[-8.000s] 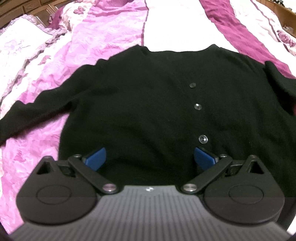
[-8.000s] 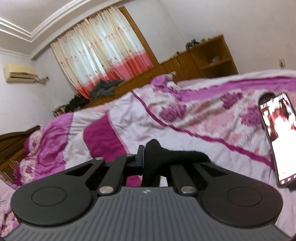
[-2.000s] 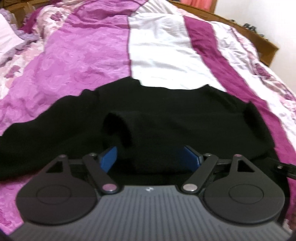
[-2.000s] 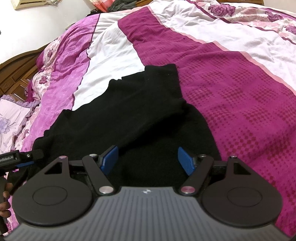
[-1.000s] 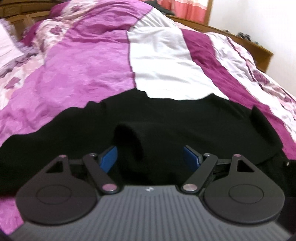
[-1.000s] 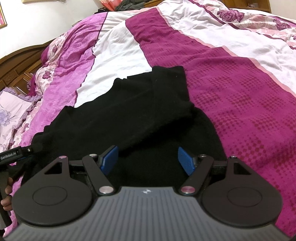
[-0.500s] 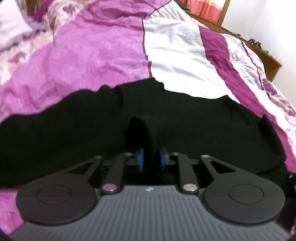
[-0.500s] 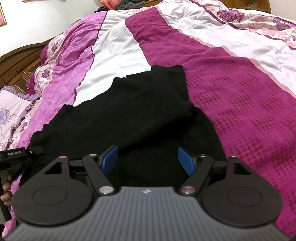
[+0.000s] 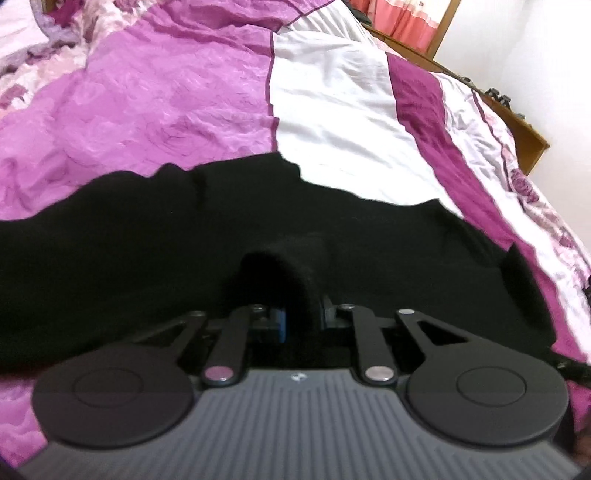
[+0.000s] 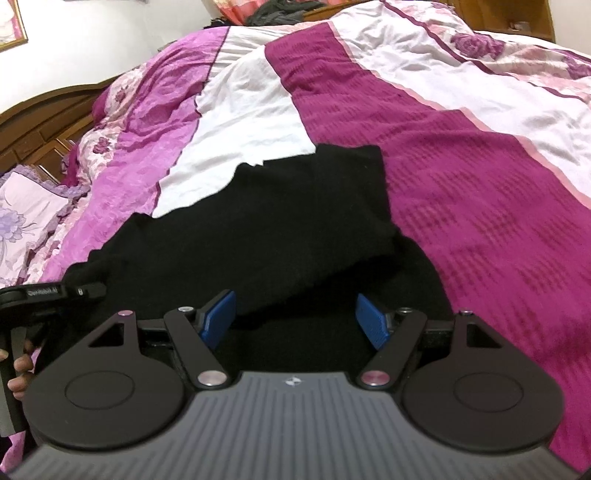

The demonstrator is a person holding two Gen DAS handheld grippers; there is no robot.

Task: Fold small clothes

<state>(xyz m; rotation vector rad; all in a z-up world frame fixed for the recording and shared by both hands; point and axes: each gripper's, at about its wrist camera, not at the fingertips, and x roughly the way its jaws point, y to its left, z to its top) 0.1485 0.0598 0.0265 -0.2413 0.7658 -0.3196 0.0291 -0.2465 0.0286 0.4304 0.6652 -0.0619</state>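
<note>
One black sweater (image 9: 147, 266) fold pinched by left gripper (image 9: 295, 314), bedspread (image 9: 166, 103) beyond.

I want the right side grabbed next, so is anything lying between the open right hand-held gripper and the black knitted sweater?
Nothing visible does. The right hand-held gripper hangs open directly over the black knitted sweater, with only its own folded sleeve beneath. The left hand-held gripper has just been closing on a fold.

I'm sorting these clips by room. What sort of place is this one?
Most likely a home bedroom. A black sweater lies on a bed covered by a pink, magenta and white floral quilt, with a dark wooden headboard behind it and pink curtains at the far wall.
</note>
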